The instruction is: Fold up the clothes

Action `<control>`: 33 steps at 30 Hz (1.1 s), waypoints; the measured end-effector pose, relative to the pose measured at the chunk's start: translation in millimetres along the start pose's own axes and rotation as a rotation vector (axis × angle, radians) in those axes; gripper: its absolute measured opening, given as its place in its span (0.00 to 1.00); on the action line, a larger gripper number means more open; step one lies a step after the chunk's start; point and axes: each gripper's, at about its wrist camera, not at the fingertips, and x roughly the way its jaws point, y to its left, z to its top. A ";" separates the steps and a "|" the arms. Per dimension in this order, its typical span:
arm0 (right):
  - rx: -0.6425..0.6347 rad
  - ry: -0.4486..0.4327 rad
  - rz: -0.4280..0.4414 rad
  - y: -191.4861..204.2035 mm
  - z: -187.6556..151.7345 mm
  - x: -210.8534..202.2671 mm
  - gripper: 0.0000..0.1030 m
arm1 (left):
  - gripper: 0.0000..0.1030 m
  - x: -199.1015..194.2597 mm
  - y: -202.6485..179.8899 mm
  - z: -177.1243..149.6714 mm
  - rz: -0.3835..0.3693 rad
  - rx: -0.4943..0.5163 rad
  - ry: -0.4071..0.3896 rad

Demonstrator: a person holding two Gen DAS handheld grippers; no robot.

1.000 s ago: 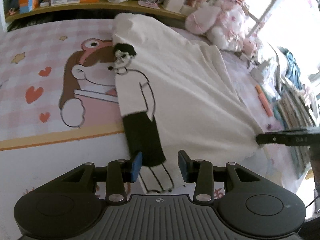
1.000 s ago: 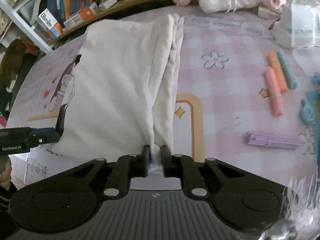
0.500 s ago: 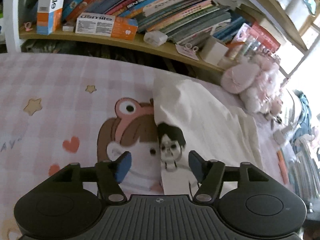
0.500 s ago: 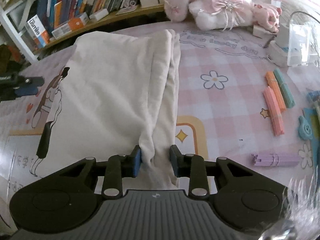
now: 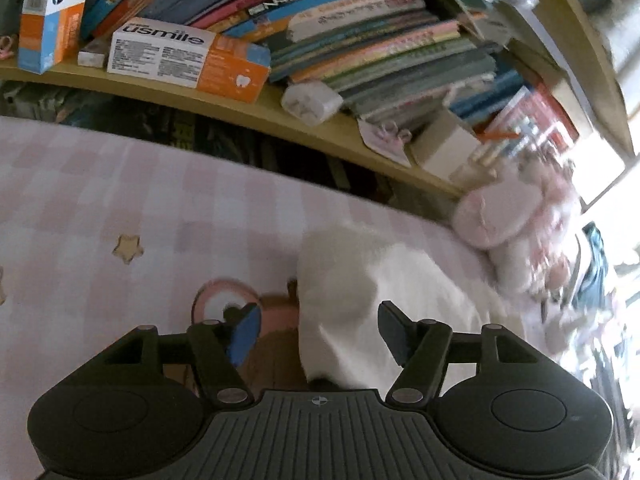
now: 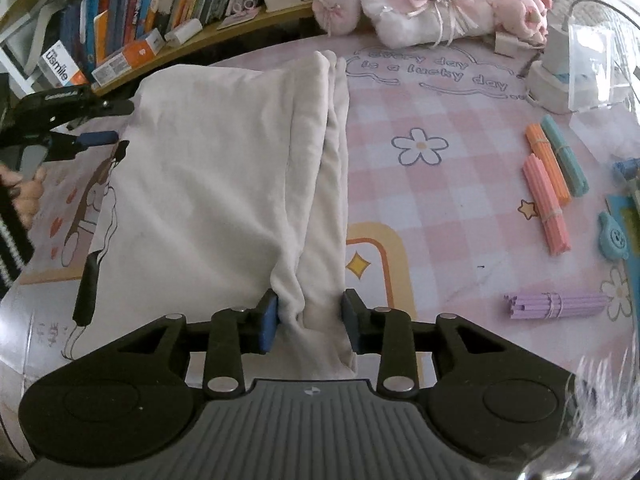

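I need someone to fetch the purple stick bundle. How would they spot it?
Start at the cream folded garment on the pink checked mat. Look to its right, near the front edge: the purple stick bundle lies crosswise and alone, unlike the orange, pink and teal bundles lying together farther back.

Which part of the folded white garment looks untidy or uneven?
The white garment lies mostly flat, but its right edge is bunched into loose ridges, gathered between the right gripper's pads. Nothing else stands out.

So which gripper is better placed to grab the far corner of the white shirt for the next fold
Left. The left gripper stands open with the white shirt's far corner between its fingers. The right gripper sits at the near edge, jaws opening around bunched cloth.
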 end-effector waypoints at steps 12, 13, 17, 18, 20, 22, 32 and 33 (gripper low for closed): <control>-0.017 0.011 0.003 -0.5 1.8 0.0 0.31 | 0.12 28.2 9.2 11.1 -0.033 -0.031 -0.017; -0.016 0.012 0.003 -0.6 1.8 -0.1 0.31 | 0.12 19.7 3.6 9.1 -0.028 0.011 -0.059; -0.008 0.006 0.004 -0.9 0.8 -0.5 0.31 | 0.14 -12.5 -22.7 -1.5 -0.077 0.148 -0.244; -0.006 0.002 0.002 -0.4 0.2 -0.6 0.31 | 0.15 -5.6 -22.6 0.1 -0.056 0.147 -0.227; -0.005 -0.001 -0.005 1.2 -0.5 -0.7 0.31 | 0.15 20.2 -17.3 7.0 0.013 0.117 -0.134; -0.008 -0.001 -0.011 2.8 -0.4 -0.5 0.31 | 0.25 40.8 -9.3 12.8 0.042 0.079 -0.063; -0.007 -0.009 -0.007 2.1 -1.2 -0.6 0.32 | 0.55 -6.3 5.0 6.2 0.024 0.042 -0.055; -0.007 -0.011 -0.006 2.0 -1.5 -0.7 0.32 | 0.55 -8.2 4.7 -0.4 0.024 0.047 -0.034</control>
